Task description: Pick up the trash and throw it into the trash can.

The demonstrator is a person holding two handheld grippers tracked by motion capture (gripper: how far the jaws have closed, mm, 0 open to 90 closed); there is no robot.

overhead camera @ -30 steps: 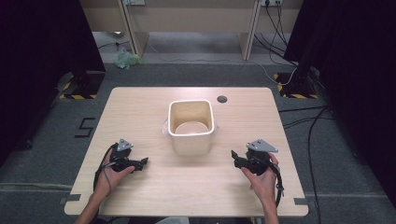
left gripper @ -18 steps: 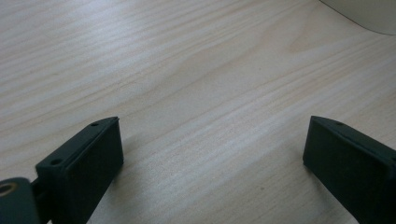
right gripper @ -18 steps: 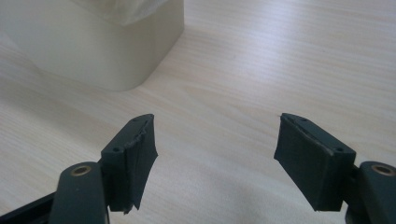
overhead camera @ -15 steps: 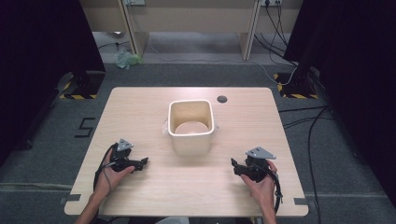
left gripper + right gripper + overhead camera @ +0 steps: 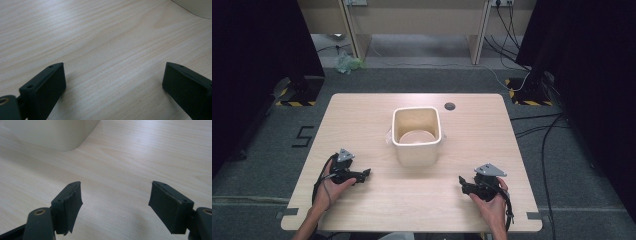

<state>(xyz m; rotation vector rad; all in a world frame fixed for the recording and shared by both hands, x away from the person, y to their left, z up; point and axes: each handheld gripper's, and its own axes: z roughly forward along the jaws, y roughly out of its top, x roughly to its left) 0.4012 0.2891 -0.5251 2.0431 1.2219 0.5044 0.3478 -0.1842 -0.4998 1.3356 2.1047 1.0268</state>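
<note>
A cream square tub point(image 5: 416, 150) stands in the middle of the wooden table point(image 5: 362, 115), with a round pale dish lying at its bottom. My left gripper point(image 5: 364, 173) rests low at the front left, pointing right towards the tub, its jaws wide open over bare wood point(image 5: 113, 77). The tub's corner point(image 5: 197, 7) shows at the top right of the left gripper view. My right gripper point(image 5: 463, 182) sits at the front right and points left. Its jaws point(image 5: 116, 195) have just been opening and are open with nothing between them. The tub point(image 5: 55, 132) lies ahead of them.
A small dark round disc point(image 5: 450, 106) lies on the table behind the tub. Cables point(image 5: 542, 135) run over the grey floor to the right. Black curtains stand on both sides, and a wooden bench point(image 5: 412, 20) stands at the back.
My right hand has sunk towards the tabletop and come a little nearer the front edge. The left hand and the tub have stayed put.
</note>
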